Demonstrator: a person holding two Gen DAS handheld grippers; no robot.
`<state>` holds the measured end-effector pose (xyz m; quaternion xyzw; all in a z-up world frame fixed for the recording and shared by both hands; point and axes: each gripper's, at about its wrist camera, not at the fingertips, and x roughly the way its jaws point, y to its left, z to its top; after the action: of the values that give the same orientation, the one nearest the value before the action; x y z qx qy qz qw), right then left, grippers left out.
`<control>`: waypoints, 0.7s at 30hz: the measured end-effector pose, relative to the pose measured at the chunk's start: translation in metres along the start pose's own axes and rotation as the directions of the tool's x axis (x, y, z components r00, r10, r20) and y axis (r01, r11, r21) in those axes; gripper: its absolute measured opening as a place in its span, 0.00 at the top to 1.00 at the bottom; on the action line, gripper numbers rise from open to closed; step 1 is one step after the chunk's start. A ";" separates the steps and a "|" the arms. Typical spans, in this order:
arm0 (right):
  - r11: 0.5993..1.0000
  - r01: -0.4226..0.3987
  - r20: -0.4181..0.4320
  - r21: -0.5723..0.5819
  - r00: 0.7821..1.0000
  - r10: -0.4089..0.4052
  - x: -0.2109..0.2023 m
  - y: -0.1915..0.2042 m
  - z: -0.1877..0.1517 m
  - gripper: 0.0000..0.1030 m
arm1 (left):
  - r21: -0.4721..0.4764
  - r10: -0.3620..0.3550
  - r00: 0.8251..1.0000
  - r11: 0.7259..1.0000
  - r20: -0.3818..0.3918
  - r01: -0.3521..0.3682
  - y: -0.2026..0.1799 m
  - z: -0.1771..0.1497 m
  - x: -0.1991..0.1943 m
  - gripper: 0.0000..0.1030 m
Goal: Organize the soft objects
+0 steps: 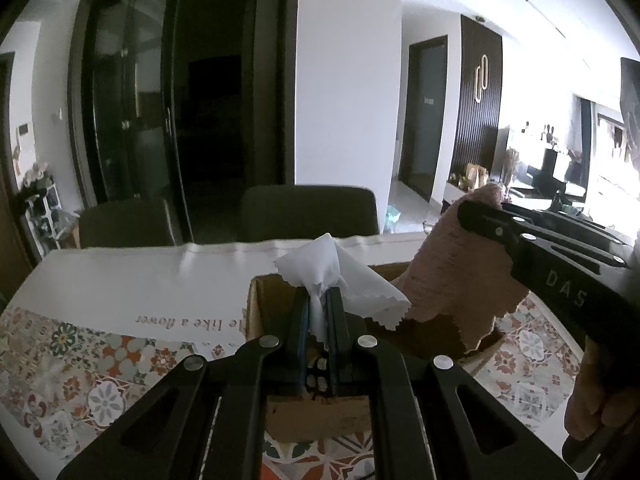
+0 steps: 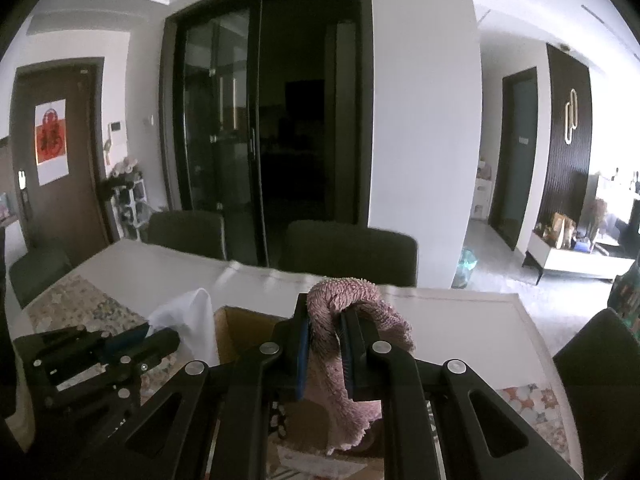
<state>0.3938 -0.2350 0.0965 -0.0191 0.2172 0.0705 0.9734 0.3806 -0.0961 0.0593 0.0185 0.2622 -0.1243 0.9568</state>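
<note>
Left gripper (image 1: 320,300) clamped on a thin white cloth (image 1: 340,276) with a pinked zigzag edge; the cloth bunches up above the fingers and flops to the right. Right gripper (image 2: 326,328) clamped on a pink terry towel (image 2: 348,344), draped over the fingers with its tail hanging below. Both are held up over an open cardboard box (image 1: 276,304) just ahead. Likely handling: both light, limp, no stiffness. The white cloth looks slick and thin, so pinch a gathered fold, not a single edge. The towel is thicker and grippy, so a mid-fold grab holds fine; neither is fragile. The box sits on a table (image 1: 120,276) with a white runner bearing printed text over a patterned floral cover. Beyond it, dark chairs (image 2: 352,252), black glass sliding doors (image 2: 240,120), a white pillar, and a bright living area to the right.
</note>
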 end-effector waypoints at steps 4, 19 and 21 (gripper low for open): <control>1.000 0.006 -0.059 0.004 0.998 -0.006 0.024 -0.005 -0.010 0.86 | 0.008 0.004 1.000 1.000 -0.031 -0.004 0.000 -0.003 0.019 0.90; 0.996 -0.037 -0.315 0.081 0.947 0.061 0.084 -0.024 -0.052 0.85 | 0.024 -0.030 0.980 0.999 -0.195 0.035 -0.004 -0.018 0.069 0.86; 0.996 -0.035 -0.345 0.085 0.936 0.063 0.087 -0.026 -0.054 0.84 | 0.023 -0.025 0.979 0.999 -0.202 0.031 -0.005 -0.019 0.069 0.74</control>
<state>0.4524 -0.2527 0.0110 0.0120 0.3887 0.0817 0.9177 0.4272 -0.1144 0.0084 0.0398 0.3562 -0.1386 0.9232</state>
